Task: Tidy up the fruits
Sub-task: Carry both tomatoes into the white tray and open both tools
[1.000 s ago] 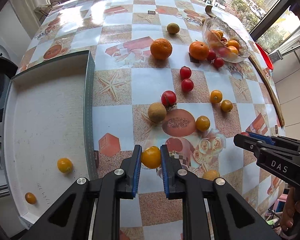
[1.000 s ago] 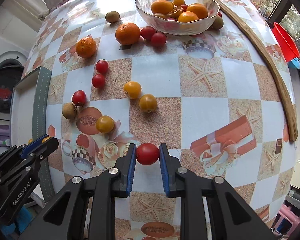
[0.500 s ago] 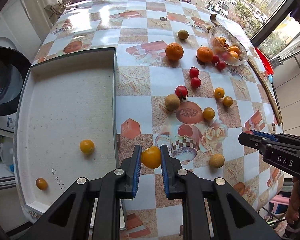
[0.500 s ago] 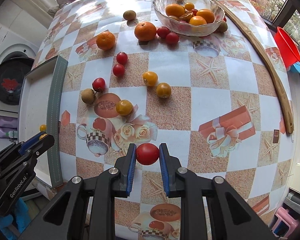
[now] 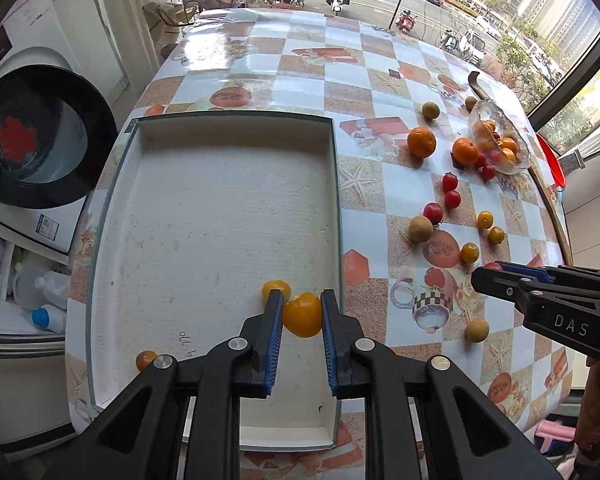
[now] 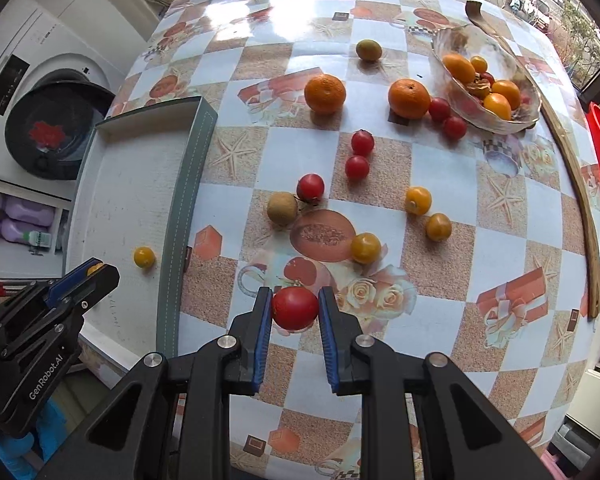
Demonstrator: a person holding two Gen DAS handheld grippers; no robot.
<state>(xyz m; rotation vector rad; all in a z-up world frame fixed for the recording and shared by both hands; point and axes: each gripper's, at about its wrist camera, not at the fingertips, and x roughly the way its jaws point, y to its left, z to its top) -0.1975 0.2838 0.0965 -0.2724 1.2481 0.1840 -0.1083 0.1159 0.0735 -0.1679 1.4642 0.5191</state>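
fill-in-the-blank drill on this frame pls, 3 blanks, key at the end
1. The left hand-held gripper is shut on a ____ tomato.
2. The right hand-held gripper is shut on a ____ tomato.
3. Two small yellow fruits lie loose in the white ____, beside the left hand-held gripper.

Missing words: yellow; red; tray

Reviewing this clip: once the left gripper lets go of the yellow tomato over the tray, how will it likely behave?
The yellow tomato is round and glossy, so it would probably roll across the flat tray. The raised rim should likely contain it. It may bump the yellow fruit beside it.
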